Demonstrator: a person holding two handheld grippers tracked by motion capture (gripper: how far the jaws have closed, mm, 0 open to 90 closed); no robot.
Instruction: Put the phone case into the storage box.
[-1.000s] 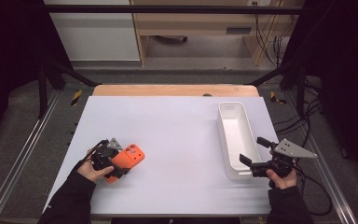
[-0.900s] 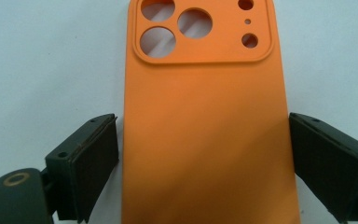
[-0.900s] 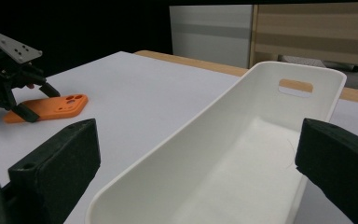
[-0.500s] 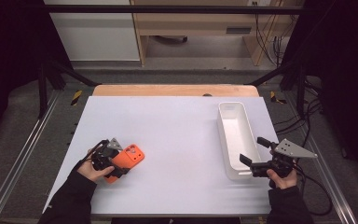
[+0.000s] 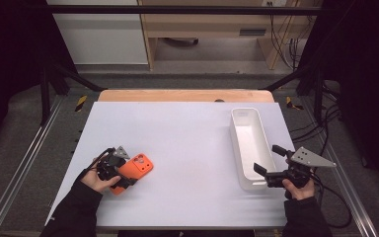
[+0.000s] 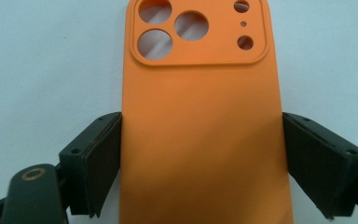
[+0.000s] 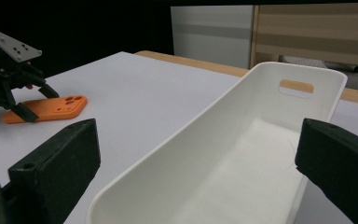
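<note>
An orange phone case (image 5: 139,167) lies flat on the white table (image 5: 187,143) at the near left, camera cut-outs pointing away from the hand. My left gripper (image 5: 120,174) has just been closing on it. In the left gripper view both pads (image 6: 103,163) press the long sides of the case (image 6: 200,116), so the gripper (image 6: 200,165) is shut on it. At the near right, my right gripper (image 5: 265,159) stands open at the near end of a long white tray (image 5: 244,110). In the right gripper view its jaws (image 7: 196,158) straddle the empty tray's (image 7: 177,140) near rim without touching.
The tray runs lengthwise away from me along the table's right side, with a handle slot (image 7: 296,87) in its far end. A wooden strip (image 5: 182,95) borders the table's far edge. Metal rails and cables lie beside the table on both sides.
</note>
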